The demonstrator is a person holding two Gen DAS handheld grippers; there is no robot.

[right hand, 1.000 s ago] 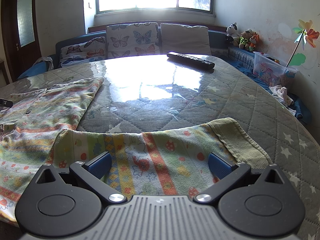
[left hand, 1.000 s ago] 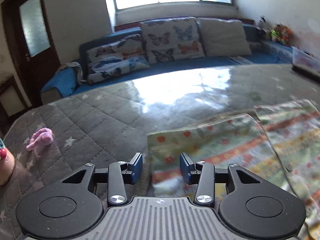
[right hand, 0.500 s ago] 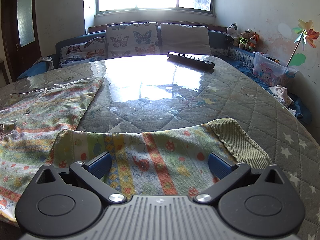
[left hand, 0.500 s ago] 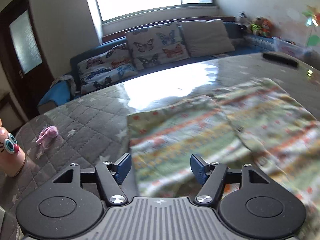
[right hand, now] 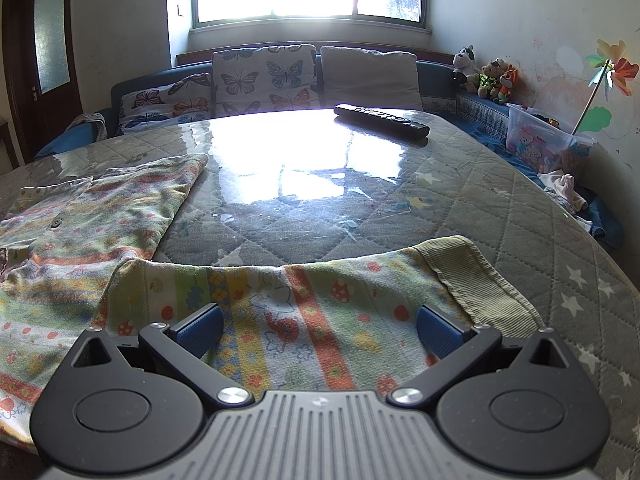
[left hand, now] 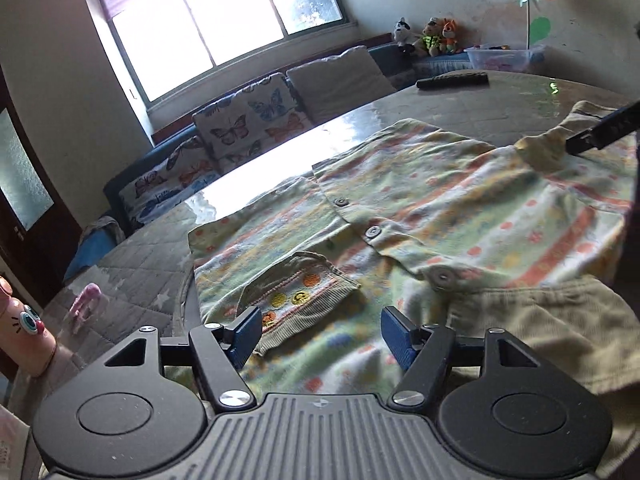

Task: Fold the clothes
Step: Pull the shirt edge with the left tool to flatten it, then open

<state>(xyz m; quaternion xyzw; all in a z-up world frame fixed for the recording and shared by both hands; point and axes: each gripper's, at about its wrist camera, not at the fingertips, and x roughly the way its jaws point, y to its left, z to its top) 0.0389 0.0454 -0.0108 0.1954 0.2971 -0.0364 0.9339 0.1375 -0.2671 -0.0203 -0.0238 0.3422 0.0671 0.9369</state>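
A small striped, patterned shirt [left hand: 420, 216] with snap buttons lies spread on the quilted table [left hand: 136, 264]. Its folded sleeve cuff [left hand: 304, 300] lies just ahead of my left gripper [left hand: 320, 336], which hovers open above the cloth with nothing between its fingers. In the right wrist view the other sleeve [right hand: 304, 312] stretches across in front, ending in a ribbed olive cuff [right hand: 476, 280]. My right gripper [right hand: 320, 328] stands wide open over this sleeve, holding nothing. The shirt body [right hand: 92, 216] lies to its left. A dark gripper finger [left hand: 600, 130] shows at the far right of the left wrist view.
A black remote [right hand: 380, 120] lies at the table's far side. A pink bottle [left hand: 22, 336] and a small pink toy [left hand: 86, 300] sit at the left. A sofa with butterfly cushions [right hand: 264, 80] and a toy box [right hand: 544, 140] stand beyond the table.
My left gripper has swung right over the shirt and opened wider, bringing the buttons and folded cuff into view. The right gripper has not moved.
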